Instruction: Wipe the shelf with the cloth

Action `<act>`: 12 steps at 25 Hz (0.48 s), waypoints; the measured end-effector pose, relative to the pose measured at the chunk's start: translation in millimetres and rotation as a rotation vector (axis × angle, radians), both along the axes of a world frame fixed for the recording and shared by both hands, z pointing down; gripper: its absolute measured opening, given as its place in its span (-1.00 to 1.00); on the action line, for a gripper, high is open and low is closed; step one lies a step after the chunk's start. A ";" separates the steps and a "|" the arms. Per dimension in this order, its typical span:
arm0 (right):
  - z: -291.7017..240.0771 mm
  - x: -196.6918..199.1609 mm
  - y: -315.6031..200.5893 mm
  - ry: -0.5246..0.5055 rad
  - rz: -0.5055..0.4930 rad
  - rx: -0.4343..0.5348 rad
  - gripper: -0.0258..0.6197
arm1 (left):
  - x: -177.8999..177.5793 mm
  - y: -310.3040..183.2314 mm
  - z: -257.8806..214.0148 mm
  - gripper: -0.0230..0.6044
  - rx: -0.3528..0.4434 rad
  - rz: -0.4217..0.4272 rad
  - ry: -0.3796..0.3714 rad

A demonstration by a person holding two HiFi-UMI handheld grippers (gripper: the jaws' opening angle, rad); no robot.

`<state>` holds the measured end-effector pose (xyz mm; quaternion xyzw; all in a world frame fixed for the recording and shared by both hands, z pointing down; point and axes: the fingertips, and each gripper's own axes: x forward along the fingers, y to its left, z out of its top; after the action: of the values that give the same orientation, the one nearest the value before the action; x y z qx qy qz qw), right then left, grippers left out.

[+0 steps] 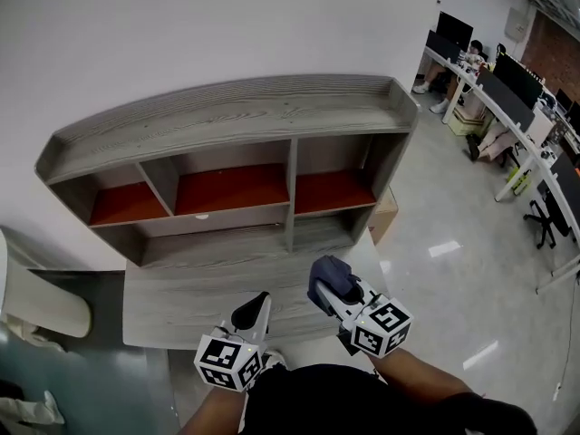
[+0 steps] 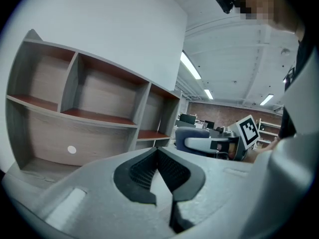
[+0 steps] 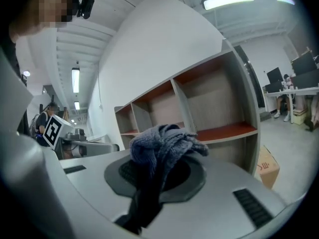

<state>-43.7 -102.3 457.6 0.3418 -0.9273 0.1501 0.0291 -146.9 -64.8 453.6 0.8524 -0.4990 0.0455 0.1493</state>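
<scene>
A grey wooden shelf unit [image 1: 227, 116] with three red-floored compartments stands on a grey desk against the white wall. My right gripper [image 1: 328, 288] is shut on a bunched blue-grey cloth [image 1: 330, 275], held above the desk's front right part, short of the shelf. In the right gripper view the cloth [image 3: 162, 148] bulges out from between the jaws, with the shelf [image 3: 209, 108] beyond. My left gripper [image 1: 254, 314] hangs over the desk's front edge, shut with nothing in it. In the left gripper view its dark pads [image 2: 172, 171] meet, and the shelf [image 2: 79, 98] stands ahead.
The desk top [image 1: 181, 293] stretches in front of the shelf. A cardboard box [image 1: 385, 214] sits on the floor to the right of the desk. Office desks with monitors and seated people [image 1: 494, 98] fill the far right. A white object [image 1: 36, 302] lies at the left.
</scene>
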 end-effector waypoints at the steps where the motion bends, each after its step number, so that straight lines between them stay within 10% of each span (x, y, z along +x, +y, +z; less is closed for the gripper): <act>1: -0.6 6.5 6.7 0.003 -0.014 0.005 -0.69 | 9.6 4.4 0.1 -0.90 0.000 -0.004 0.000; 12: 11.3 80.8 70.3 0.036 -0.118 0.012 -0.70 | 100.5 61.6 10.1 -0.90 -0.025 -0.055 -0.021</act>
<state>37.0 -31.9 468.9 0.2894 -0.9460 0.1364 0.0523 -46.4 -3.2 463.7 0.8358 -0.5233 0.0567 0.1560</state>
